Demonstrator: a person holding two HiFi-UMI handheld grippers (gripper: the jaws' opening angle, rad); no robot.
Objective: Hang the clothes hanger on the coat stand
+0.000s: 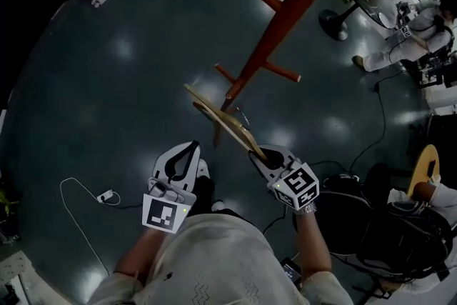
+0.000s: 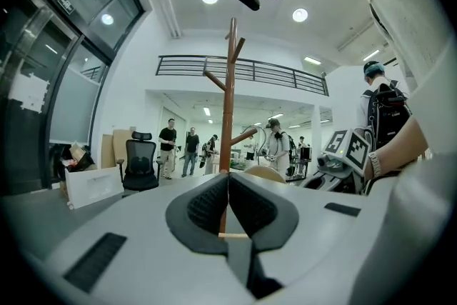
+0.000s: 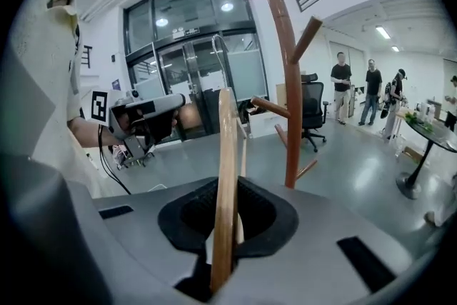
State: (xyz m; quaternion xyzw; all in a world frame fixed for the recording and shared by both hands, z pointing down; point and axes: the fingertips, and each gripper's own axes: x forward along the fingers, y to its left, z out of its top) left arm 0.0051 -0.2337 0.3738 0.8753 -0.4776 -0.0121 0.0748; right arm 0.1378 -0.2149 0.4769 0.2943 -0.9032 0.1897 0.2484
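Head view examined first: found the right gripper (image 1: 261,155) with fingers clenched on one arm of the wooden clothes hanger (image 1: 220,116), held in the air just short of the coat stand (image 1: 287,16) and not touching it. Confirmed in the right gripper view: hanger arm clamped edge-on between the pads, wire hook (image 3: 233,89) rising beside it toward the stand's trunk. Found the left gripper (image 1: 190,148) with fingers closed together on nothing, carried beside the right one. Judged the step in hand to be the approach to a peg (image 1: 282,72). Recommended for good execution: keeping the grasp firm against swivel, turning the wrist to bring the hook's open side toward the chosen peg, lifting the hook above the peg tip, then lowering onto it before releasing; holding the left gripper clear of the hanger's free arm. Searched for brands, labels and writing: read none; noted only black-and-white square markers (image 1: 296,186) on the cubes, bearing no text.
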